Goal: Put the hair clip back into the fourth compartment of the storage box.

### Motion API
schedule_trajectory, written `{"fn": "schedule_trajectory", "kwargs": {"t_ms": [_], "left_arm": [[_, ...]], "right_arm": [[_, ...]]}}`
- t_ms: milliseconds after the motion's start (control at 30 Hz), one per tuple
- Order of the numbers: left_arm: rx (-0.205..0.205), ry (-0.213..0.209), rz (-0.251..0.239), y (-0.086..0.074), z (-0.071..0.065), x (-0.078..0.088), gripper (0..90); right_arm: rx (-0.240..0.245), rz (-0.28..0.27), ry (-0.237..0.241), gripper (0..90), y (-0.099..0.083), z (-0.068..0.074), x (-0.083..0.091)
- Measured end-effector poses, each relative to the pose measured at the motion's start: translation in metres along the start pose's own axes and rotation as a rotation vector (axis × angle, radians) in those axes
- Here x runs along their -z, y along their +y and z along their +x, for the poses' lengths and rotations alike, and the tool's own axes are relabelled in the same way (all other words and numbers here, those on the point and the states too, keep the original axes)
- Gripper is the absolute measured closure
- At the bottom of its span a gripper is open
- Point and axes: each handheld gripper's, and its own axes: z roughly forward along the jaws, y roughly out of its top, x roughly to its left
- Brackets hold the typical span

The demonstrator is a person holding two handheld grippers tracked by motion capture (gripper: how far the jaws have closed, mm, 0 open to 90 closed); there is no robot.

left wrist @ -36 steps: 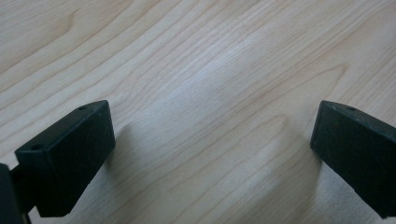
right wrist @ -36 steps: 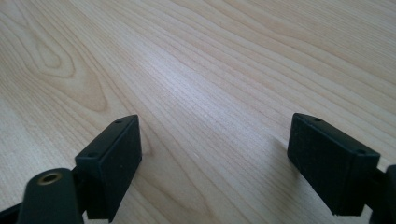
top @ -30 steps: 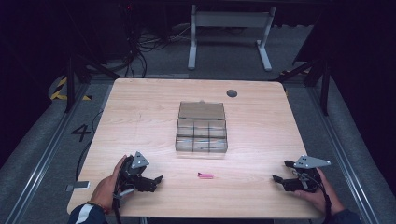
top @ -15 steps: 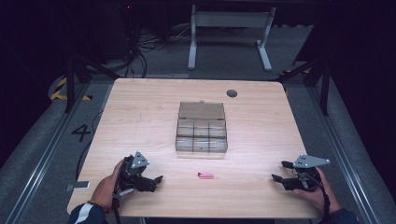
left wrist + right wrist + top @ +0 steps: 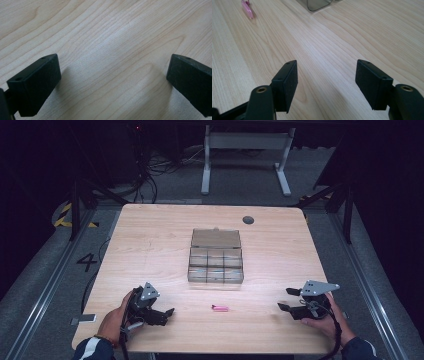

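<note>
The small pink clip point(image 5: 219, 308), at nine o'clock of the spread, empty, just-narrowing right claw point(image 5: 286, 299), is judged light, stiff and slippery, best pinched across its middle.

Both hand-held grippers were black, the left gripper point(image 5: 167, 312) and right gripper point(image 5: 284, 299) each topped by a grey three-cornered plate. Dark sleeves, the left apparently white-striped, entered at 6 o'clock.

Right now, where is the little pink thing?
In the high view the little pink thing lies on the table, just in front of the clear box, between the left gripper and right gripper.
</note>
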Motion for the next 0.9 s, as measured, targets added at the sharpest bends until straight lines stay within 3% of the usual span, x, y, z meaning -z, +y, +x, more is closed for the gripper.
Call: {"fn": "schedule_trajectory", "kwargs": {"t_ms": [233,567,900], "left_arm": [[-0.001,0.000,0.000,0.000,0.000,0.000,0.0],[-0.001,0.000,0.000,0.000,0.000,0.000,0.0],[-0.001,0.000,0.000,0.000,0.000,0.000,0.0]], "right_arm": [[0.056,0.044,0.029,36.0,0.013,0.010,-0.014],[0.120,0.028,0.102,38.7,0.046,0.030,-0.035],[0.201,0.028,0.179,39.2,0.078,0.062,-0.067]]}}
